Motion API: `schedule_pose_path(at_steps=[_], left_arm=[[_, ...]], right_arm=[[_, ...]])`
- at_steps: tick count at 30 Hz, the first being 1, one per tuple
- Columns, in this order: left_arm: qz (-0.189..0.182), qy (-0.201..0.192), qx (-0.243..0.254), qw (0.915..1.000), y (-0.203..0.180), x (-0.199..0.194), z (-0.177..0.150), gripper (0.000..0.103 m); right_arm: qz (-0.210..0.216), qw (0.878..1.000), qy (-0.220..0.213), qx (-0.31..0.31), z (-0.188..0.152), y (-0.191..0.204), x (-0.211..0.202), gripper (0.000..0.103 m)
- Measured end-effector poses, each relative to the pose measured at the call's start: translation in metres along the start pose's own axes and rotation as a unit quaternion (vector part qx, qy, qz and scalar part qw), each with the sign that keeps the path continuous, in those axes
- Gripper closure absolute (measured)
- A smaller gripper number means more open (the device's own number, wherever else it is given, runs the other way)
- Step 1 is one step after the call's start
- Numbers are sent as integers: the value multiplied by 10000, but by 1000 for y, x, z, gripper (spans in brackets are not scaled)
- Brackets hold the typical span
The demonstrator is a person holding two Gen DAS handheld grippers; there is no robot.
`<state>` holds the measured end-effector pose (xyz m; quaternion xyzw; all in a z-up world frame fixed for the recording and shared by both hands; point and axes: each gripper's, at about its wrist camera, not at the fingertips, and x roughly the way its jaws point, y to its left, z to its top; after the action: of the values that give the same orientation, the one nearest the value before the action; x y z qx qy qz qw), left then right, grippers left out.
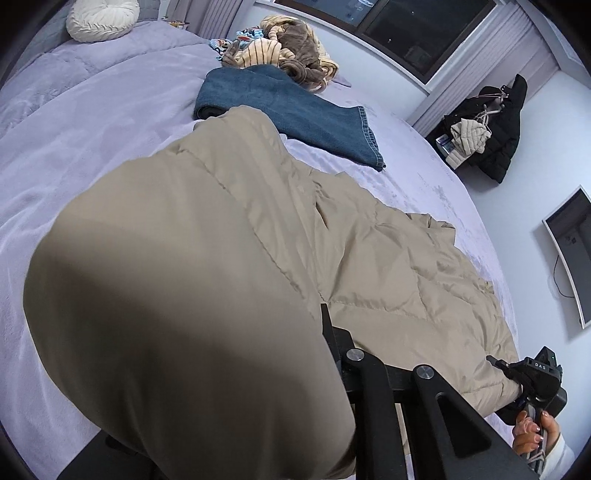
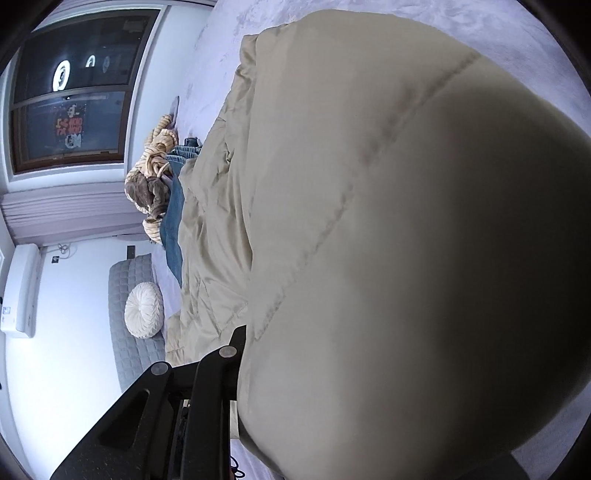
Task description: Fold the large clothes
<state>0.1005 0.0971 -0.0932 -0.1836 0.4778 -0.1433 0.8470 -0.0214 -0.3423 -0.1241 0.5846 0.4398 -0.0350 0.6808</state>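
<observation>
Left wrist view: both tools clamp the beige puffer coat (image 1: 207,258) on a lavender bedspread (image 1: 74,147), dark window (image 1: 406,29) beyond.

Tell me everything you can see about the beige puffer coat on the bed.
The beige puffer coat is a quilted, slightly shiny padded garment with stitched seams, spread across the lavender bedspread. Its far end overlaps the folded jeans. The near edge is lifted and bulges close to both cameras, hiding the fingertips. The left gripper and the right gripper are each closed on that edge at separate spots, the rest lying wrinkled on the bed.
</observation>
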Motion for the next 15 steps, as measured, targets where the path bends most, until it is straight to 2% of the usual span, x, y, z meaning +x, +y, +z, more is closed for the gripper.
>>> schedule_pose_path(at_steps=[5,15], left_arm=[[93,65,-110,9999,8,-41,-56,83],[301,683,-342,9966,18,-110,-170,83]], right_arm=[[-43,9996,286,-70,-26,-16,-20,78],[-217,9964,821,-34,-82,-56,-77,78]])
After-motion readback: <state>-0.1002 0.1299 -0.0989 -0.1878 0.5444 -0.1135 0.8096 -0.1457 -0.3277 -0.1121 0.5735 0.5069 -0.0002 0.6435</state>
